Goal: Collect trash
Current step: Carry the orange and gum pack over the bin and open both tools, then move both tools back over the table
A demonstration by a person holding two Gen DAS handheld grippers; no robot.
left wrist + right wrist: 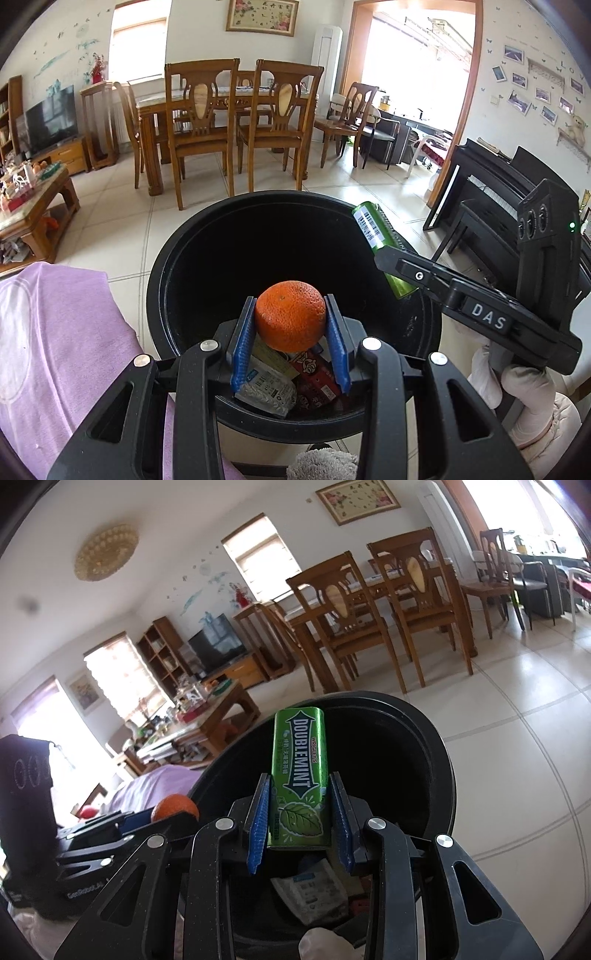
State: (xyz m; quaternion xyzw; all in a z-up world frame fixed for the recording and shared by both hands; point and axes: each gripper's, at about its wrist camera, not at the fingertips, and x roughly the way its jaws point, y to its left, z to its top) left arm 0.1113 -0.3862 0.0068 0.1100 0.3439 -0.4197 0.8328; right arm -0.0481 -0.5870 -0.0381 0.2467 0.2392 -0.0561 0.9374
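Tongs both hover over the black bin point(177, 266): left gripper point(290, 334) clamps an orange point(290, 320), right gripper point(300, 812) clamps a green gum tin point(300, 775). Dropping is in hand; next, each should spread its jaws inside the rim.

Black tools point(290, 343) point(299, 812), blue ribbed pads point(243, 345), silver screws, "DAS" marking.

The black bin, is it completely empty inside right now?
No, the black bin already holds wrappers at its bottom, visible below the orange that the left gripper grips above it.

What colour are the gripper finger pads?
Blue, ridged pads; clearest in the right wrist view.
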